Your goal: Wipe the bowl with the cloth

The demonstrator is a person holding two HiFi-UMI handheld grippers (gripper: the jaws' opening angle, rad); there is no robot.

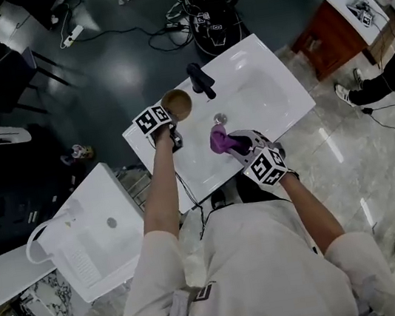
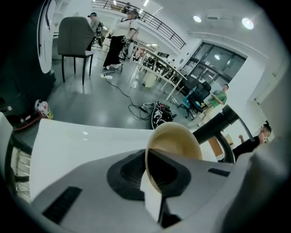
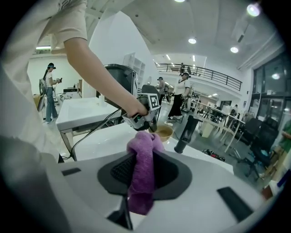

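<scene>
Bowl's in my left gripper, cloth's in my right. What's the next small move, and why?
Probably bring the right gripper across toward the left gripper until the purple cloth touches the inside of the bowl. The left is shut on the bowl's rim and the right is shut on the cloth, but cloth and bowl are apart, so nothing is being wiped yet.

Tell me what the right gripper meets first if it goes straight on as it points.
Probably the left gripper, holding the bowl by its rim, just beyond the cloth in the right gripper; depth unclear.
</scene>
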